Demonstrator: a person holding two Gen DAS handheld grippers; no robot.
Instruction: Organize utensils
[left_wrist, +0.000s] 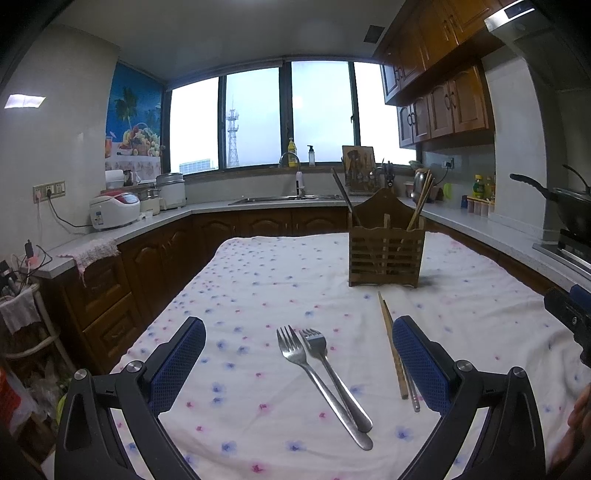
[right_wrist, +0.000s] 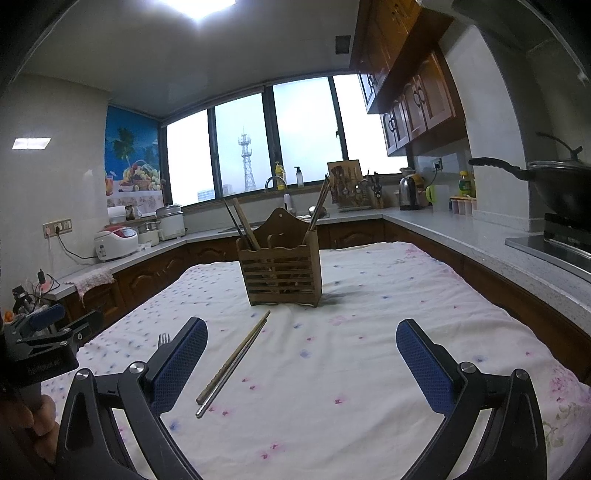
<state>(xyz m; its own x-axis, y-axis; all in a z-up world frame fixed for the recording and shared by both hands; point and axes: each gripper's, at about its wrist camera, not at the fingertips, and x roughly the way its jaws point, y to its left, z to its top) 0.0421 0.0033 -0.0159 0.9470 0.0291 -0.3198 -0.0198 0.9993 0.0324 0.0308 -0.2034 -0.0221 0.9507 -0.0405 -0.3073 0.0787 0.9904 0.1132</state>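
Observation:
Two steel forks (left_wrist: 325, 380) lie side by side on the flowered cloth, between the wide-spread blue pads of my left gripper (left_wrist: 299, 334), which is open and holds nothing. A wooden chopstick and a metal one (left_wrist: 397, 363) lie just inside its right pad. Beyond them stands the slatted wooden utensil holder (left_wrist: 386, 254), with chopsticks leaning in it. In the right wrist view the chopstick pair (right_wrist: 232, 363) lies between the pads of my open, empty right gripper (right_wrist: 301, 334), nearer the left pad. The holder (right_wrist: 280, 273) stands ahead. A fork's tines (right_wrist: 163, 339) peek out behind the left pad.
The cloth-covered table (right_wrist: 388, 295) is ringed by grey kitchen counters (right_wrist: 443, 232) with brown cabinets. A rice cooker (left_wrist: 114, 210) sits at the left, a sink (left_wrist: 288, 199) under the window, a wok on a stove (right_wrist: 561, 192) at the right. The left gripper's body (right_wrist: 44, 350) shows at the left edge.

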